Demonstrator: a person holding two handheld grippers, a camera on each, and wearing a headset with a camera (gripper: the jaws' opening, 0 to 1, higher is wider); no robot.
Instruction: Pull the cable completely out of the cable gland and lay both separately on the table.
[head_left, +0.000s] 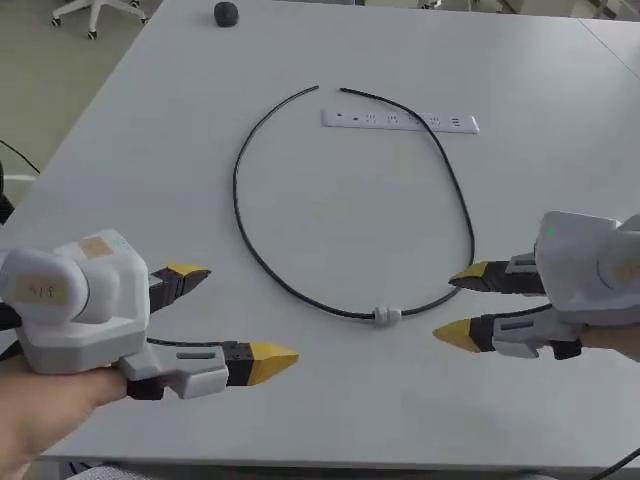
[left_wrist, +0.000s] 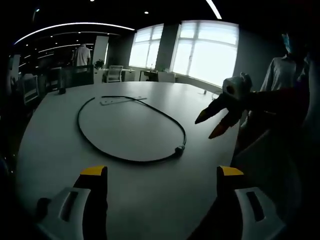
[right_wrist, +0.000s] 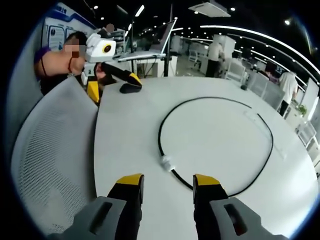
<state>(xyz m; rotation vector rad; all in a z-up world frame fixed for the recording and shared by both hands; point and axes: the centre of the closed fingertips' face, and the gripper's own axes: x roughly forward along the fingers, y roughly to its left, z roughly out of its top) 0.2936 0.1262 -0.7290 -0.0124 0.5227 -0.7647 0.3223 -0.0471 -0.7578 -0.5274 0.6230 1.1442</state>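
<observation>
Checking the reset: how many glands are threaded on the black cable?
1. A small white plastic cable gland sits on the near arc of the thin black cable; the whole loop is in view.

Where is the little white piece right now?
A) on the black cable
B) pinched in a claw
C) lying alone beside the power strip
A: the white piece sits threaded on the black cable, which lies in a loop on the table.
</observation>
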